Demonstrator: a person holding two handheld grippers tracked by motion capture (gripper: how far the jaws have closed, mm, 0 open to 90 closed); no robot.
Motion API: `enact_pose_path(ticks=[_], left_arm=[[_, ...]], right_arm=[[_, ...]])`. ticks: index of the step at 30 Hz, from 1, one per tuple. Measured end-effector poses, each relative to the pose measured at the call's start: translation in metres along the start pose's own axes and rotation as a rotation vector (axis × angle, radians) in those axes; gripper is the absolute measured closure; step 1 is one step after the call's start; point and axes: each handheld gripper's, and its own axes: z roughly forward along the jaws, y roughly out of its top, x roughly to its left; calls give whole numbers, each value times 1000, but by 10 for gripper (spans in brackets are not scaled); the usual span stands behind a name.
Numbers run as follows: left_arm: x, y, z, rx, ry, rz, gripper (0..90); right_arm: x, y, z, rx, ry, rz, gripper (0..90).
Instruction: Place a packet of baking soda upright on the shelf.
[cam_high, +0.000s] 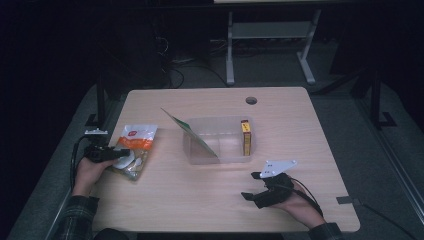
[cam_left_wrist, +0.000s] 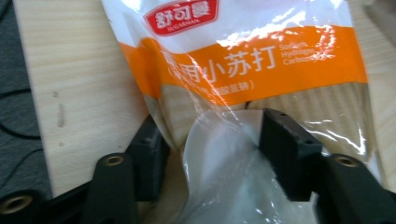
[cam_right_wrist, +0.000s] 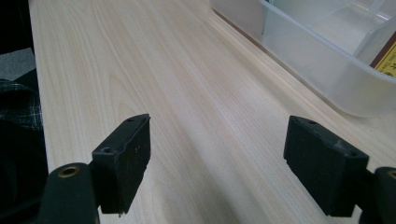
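Black left gripper (cam_left_wrist: 212, 154) jaws pinch the near end of the orange-and-white plastic powder pouch (cam_high: 134, 150) at the table's (cam_high: 210, 200) left edge, seemingly to lift it; right gripper (cam_high: 260, 192) rests wide open, holding nothing.

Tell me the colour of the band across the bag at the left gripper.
Orange band, clearest in the left gripper view.

Orange-and-white pouch (cam_left_wrist: 243, 65), red logo, pale wood table (cam_high: 210, 195), clear bin (cam_high: 220, 150), black jaws
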Motion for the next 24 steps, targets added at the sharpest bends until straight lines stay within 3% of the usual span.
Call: enact_pose_path(ticks=[1, 5, 8, 17, 24], left_arm=[[-1, 0, 0, 2, -7, 27, 570], [-6, 1, -3, 15, 20, 89, 718], [-9, 0, -5, 3, 21, 107, 830], [-18, 1, -11, -26, -13, 140, 885], [-35, 3, -26, -78, -66, 169, 891]], right_arm=[[0, 0, 0, 1, 1, -1, 226], [0, 1, 0, 1, 1, -5, 227], [0, 1, 0, 0, 0, -3, 228], [0, 1, -1, -6, 3, -3, 226], [-1, 2, -1, -20, 4, 2, 215]])
